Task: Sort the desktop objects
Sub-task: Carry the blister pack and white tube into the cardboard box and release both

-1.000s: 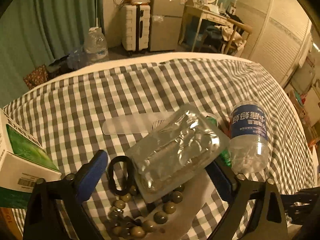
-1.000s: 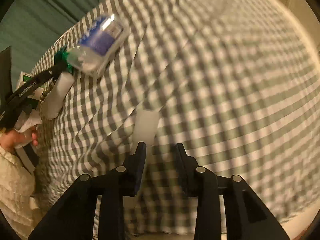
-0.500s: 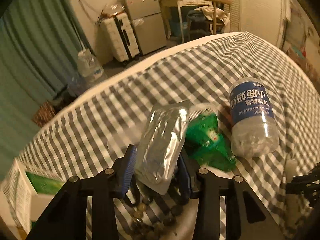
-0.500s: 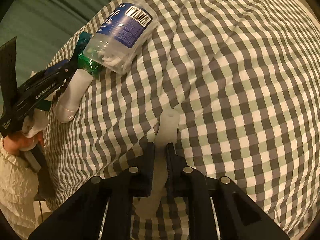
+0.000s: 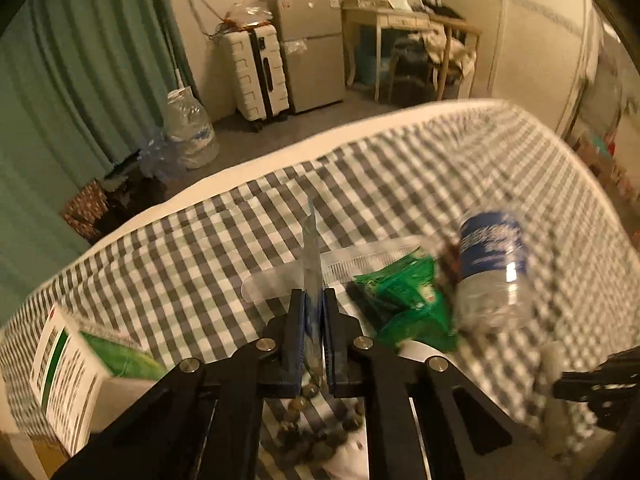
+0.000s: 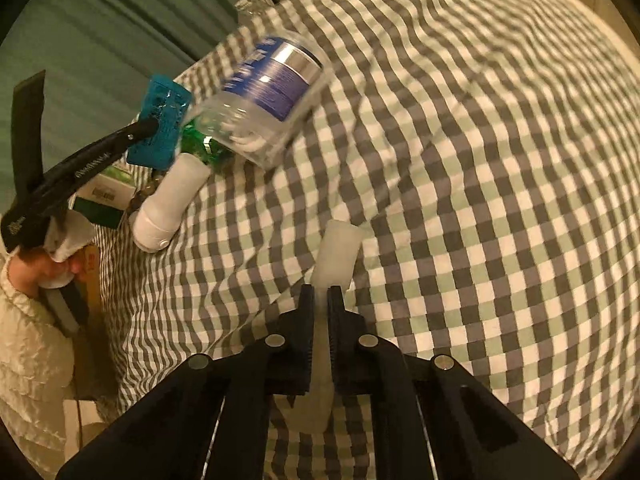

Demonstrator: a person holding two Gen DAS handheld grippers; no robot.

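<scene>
My left gripper (image 5: 313, 296) is shut on a silver blister pack (image 5: 311, 252), lifted off the checked cloth and seen edge-on. In the right wrist view that pack (image 6: 162, 124) looks teal between the left gripper's fingers. Below it lie a clear comb (image 5: 276, 286), a green packet (image 5: 408, 300), a blue-labelled water bottle (image 5: 492, 268) and a string of brown beads (image 5: 316, 436). The jaws of my right gripper (image 6: 318, 292) are closing, and their pads press on a frosted white plastic piece (image 6: 336, 252) raised above the cloth.
A green and white box (image 5: 76, 364) stands at the near left. A white tube (image 6: 172, 204) lies beside the bottle (image 6: 264, 96). A person's hand (image 6: 28, 268) holds the left gripper. Past the cloth's far edge are water jugs (image 5: 188, 132), a suitcase (image 5: 256, 72) and a desk (image 5: 400, 20).
The left jaws closed on the blister pack, which rose and turned edge-on. The right jaws closed on the frosted piece and lifted it off the cloth.
</scene>
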